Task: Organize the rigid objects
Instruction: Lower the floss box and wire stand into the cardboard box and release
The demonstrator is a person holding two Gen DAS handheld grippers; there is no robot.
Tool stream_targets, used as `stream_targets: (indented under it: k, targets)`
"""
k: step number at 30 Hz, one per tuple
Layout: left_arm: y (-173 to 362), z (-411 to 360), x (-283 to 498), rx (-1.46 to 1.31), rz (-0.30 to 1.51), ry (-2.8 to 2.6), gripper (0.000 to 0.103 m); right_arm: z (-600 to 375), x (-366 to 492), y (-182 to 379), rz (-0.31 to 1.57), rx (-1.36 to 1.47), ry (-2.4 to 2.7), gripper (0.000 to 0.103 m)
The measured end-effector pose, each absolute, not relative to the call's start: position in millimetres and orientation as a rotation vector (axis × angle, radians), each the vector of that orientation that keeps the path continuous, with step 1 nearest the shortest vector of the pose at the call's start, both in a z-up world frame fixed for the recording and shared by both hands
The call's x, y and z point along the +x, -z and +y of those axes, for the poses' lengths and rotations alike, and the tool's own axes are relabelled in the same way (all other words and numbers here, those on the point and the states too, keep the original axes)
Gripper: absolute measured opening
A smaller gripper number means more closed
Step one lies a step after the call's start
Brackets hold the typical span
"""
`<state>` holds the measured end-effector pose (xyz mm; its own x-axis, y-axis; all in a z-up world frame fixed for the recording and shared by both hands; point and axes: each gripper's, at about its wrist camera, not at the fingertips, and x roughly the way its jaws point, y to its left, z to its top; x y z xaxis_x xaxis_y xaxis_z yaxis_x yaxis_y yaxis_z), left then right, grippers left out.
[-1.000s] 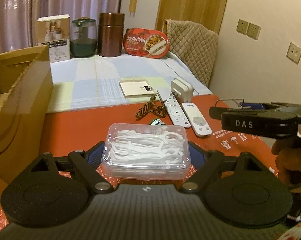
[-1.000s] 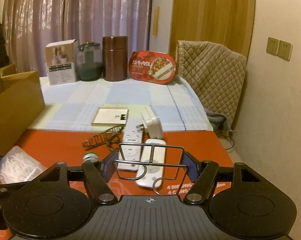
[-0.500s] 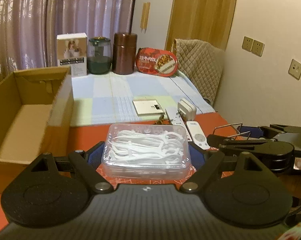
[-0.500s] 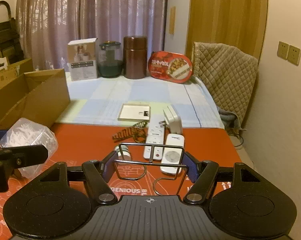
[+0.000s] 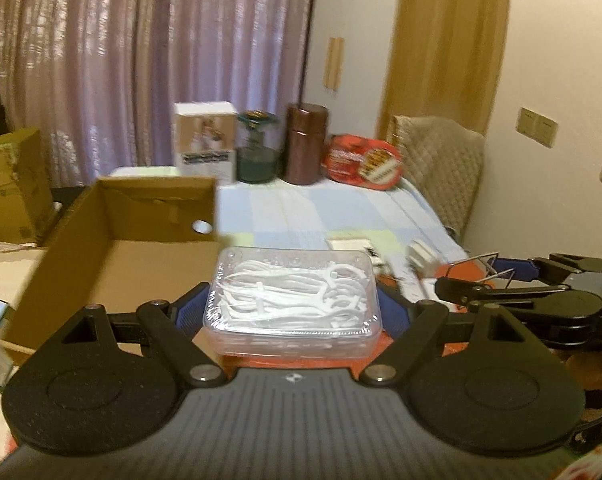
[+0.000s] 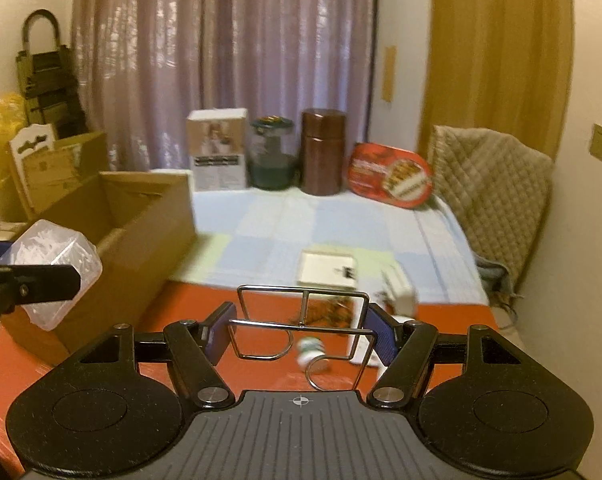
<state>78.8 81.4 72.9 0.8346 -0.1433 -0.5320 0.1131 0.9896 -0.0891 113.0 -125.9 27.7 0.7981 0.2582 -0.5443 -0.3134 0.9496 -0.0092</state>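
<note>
My left gripper (image 5: 293, 304) is shut on a clear plastic box of white floss picks (image 5: 293, 300), held in the air just right of an open cardboard box (image 5: 113, 256). The floss box also shows in the right wrist view (image 6: 57, 268), beside the cardboard box (image 6: 137, 240). My right gripper (image 6: 301, 332) is shut on a bent wire rack (image 6: 301, 320), held above the red mat (image 6: 205, 320). The right gripper also shows in the left wrist view (image 5: 501, 276), to the right of the floss box.
On the mat lie a small green-capped bottle (image 6: 313, 354), a brown hair clip (image 6: 329, 310), white remotes and a white charger (image 6: 401, 298). A flat white box (image 6: 327, 268) lies on the checked cloth. At the back stand a carton (image 6: 217, 152), jar, brown canister (image 6: 323, 152) and red food tray (image 6: 391, 176).
Both grippers have risen and swung left with their loads. The floss box has moved from over the mat to beside the cardboard box's opening.
</note>
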Motion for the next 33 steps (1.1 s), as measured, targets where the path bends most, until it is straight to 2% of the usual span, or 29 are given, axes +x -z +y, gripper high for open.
stream_targets:
  k: [8, 16, 33]
  targets:
    - [-88, 164, 83, -0.023, 0.579, 0.012, 0.083, -60, 130, -46, 0.587, -0.020, -0.503, 0.066]
    - [-71, 225, 101, -0.001, 0.636, -0.048, 0.083, 6, 155, -47, 0.618, 0.019, -0.627, 0.066]
    - [-21, 245, 139, -0.002, 0.688, -0.012, 0.083, 61, 192, -10, 0.711, 0.036, -0.643, 0.066]
